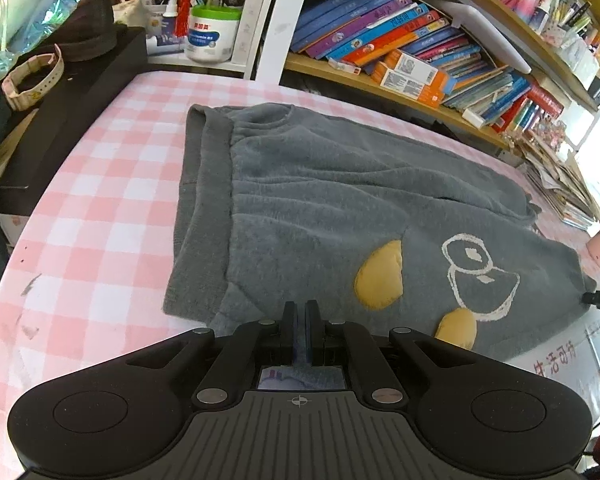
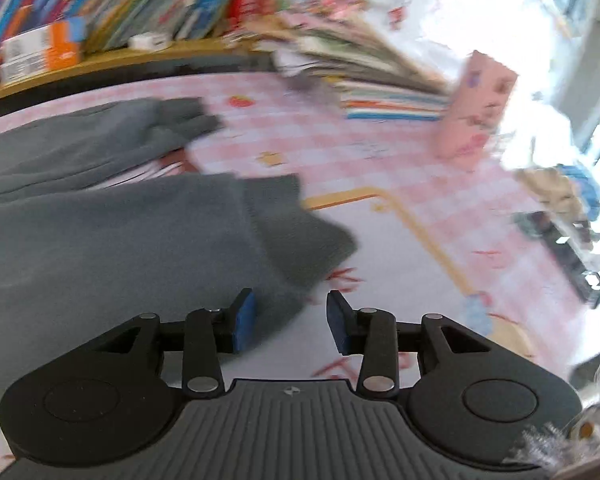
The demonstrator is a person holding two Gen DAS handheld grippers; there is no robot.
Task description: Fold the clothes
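Note:
A grey fleece garment [image 1: 320, 200] with a white duck drawing and yellow patches lies spread on the pink checked tablecloth [image 1: 100, 220]. My left gripper [image 1: 300, 312] sits at the garment's near edge. Its jaws are shut, and grey fleece shows between and under the pads. In the right wrist view, which is blurred, the same garment [image 2: 100, 240] fills the left side. My right gripper [image 2: 290, 312] is open, with the garment's right corner lying loose between its blue pads [image 2: 244, 320], which do not press on it. A folded-back sleeve lies farther off.
Bookshelves [image 1: 420, 52] packed with books run along the far side. A leaning stack of books [image 2: 380, 92] and a pink cup [image 2: 476, 108] stand at the table's right. A black box [image 1: 60, 120] with a watch strap and clutter borders the left edge.

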